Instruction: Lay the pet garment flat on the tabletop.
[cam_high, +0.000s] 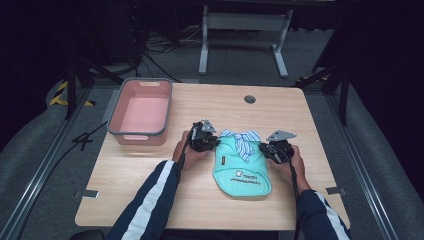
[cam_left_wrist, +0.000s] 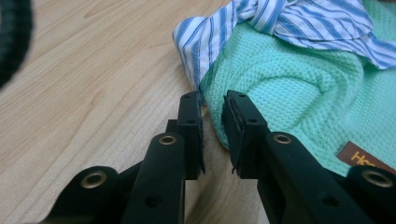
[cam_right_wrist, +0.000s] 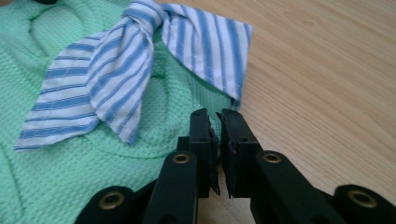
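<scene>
left gripper (cam_left_wrist: 212, 135) jaws slightly apart at green garment (cam_left_wrist: 299, 93) edge | right gripper (cam_right_wrist: 218, 149) jaws nearly closed

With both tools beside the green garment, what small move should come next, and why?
Probably close the left tool on the near edge of the mint-green waffle-knit garment. Its jaws stand slightly apart with that edge just at the gap. The right tool, jaws nearly together, sits at the opposite edge near the blue-striped white bow, so both sides could then be lifted.
</scene>
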